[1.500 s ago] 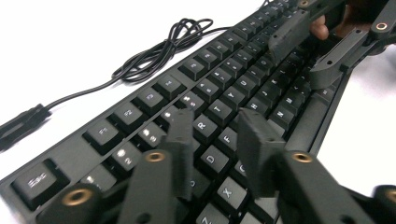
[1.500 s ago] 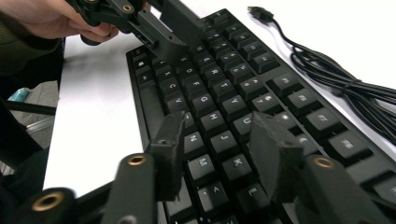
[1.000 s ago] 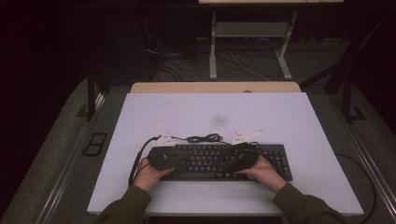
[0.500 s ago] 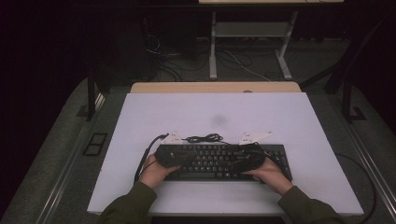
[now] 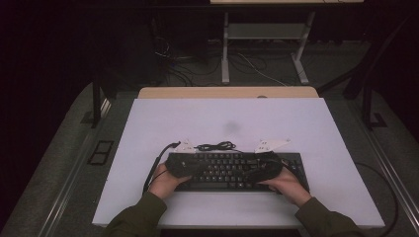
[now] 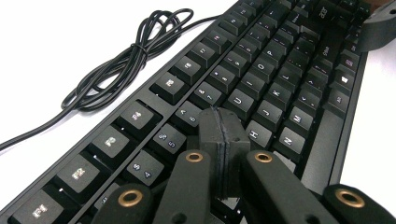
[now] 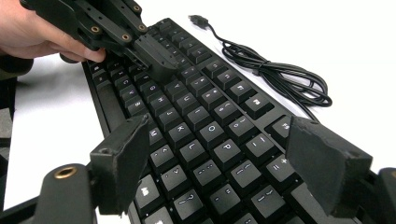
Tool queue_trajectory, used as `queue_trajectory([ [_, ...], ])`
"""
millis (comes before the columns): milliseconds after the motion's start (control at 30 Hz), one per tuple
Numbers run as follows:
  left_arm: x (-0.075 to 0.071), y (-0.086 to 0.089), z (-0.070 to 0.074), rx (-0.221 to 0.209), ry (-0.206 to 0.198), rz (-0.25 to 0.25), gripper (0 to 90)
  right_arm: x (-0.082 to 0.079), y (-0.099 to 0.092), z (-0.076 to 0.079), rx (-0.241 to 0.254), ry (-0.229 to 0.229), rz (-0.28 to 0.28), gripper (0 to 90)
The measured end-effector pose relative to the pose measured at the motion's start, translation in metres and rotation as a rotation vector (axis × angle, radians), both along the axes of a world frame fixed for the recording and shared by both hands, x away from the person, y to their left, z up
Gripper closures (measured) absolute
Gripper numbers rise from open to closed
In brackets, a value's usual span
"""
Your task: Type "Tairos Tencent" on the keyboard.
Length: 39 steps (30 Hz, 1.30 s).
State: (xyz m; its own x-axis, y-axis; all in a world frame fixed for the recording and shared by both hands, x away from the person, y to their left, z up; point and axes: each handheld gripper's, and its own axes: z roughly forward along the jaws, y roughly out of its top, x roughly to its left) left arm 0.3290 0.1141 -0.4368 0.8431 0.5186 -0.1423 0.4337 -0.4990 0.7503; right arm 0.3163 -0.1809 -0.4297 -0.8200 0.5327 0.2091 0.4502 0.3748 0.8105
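With your left gripper [image 6: 223, 140] clenched over the middle keys of the keyboard [image 5: 232, 170] at the bench's [image 5: 306, 123] near edge and your right gripper [image 7: 224, 163], its jaws just widened, apparently holding nothing, a careless descent could mash several keys.

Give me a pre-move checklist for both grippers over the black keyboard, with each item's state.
1. Left gripper shut, pads together with nothing between them: ok.
2. Left gripper's tip over the middle letter keys of the black plastic keyboard: ok; whether it presses a key: cannot tell.
3. Right gripper open, jaws just been opening, only keys behind the gap: ok.
4. Keyboard flat on the white table: ok.
5. Coiled black cable lies behind the keyboard, apart from both grippers: ok.
6. Cable plugged in: not ok, its plug lies loose on the table.
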Motion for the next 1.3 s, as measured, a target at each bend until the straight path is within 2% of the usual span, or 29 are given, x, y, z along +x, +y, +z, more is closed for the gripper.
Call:
queue_trajectory([
  [267, -0.002, 0.001, 0.003, -0.032, -0.007, 0.004, 83.6, 0.000, 0.000, 0.000, -0.004, -0.005, -0.017, 19.5],
  [367, -0.002, 0.002, 0.005, -0.043, -0.008, 0.009, 79.2, 0.000, -0.001, 0.000, -0.001, -0.002, -0.022, 19.3],
  [700, -0.006, 0.007, 0.010, -0.085, -0.024, 0.032, 49.9, -0.001, -0.008, 0.000, 0.008, -0.003, -0.039, 19.2],
  [867, -0.009, 0.010, 0.012, -0.086, -0.039, 0.036, 37.6, -0.003, -0.015, 0.001, 0.012, -0.011, -0.054, 19.0],
  [1000, -0.012, 0.014, 0.016, -0.115, -0.049, 0.054, 29.6, -0.006, -0.024, 0.002, 0.012, -0.028, -0.079, 18.6],
  [1300, -0.021, 0.027, 0.017, -0.124, -0.076, 0.075, 17.0, -0.013, -0.049, 0.004, 0.027, -0.056, -0.119, 16.4],
])
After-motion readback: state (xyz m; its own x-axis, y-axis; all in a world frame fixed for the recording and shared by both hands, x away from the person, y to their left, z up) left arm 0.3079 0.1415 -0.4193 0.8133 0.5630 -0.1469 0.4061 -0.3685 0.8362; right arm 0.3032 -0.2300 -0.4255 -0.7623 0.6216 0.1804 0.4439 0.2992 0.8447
